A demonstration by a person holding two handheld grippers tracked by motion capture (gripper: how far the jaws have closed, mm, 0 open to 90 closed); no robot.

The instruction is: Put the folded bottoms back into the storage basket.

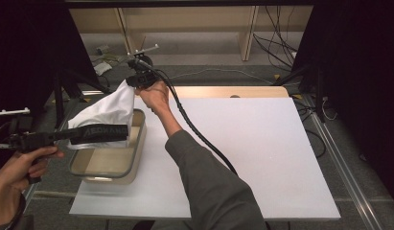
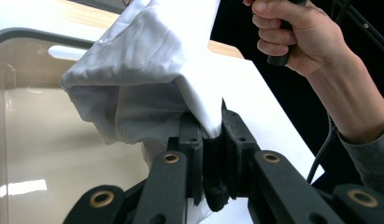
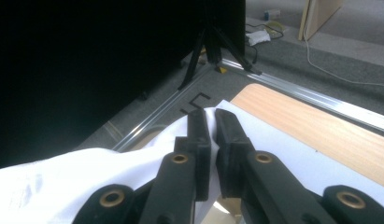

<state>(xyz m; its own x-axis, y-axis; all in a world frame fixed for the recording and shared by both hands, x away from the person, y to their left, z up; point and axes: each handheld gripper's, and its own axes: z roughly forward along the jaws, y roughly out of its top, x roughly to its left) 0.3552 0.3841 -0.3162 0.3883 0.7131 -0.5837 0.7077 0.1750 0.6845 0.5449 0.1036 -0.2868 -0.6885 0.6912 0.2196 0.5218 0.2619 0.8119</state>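
Note:
A white cloth hangs stretched between both grippers above a clear plastic bin at the table's left side. My right gripper holds the cloth's upper corner high over the bin's far end. In the right gripper view the right gripper is shut on the cloth. My left gripper reaches in level from the left and pinches the cloth's lower edge. In the left gripper view the left gripper is closed on a fold of the cloth, with the bin beneath.
The white table top stretches to the right of the bin, with a wooden strip along its far edge. The right gripper's cable trails across the table beside the sleeve. Black stands and cables lie on the floor beyond.

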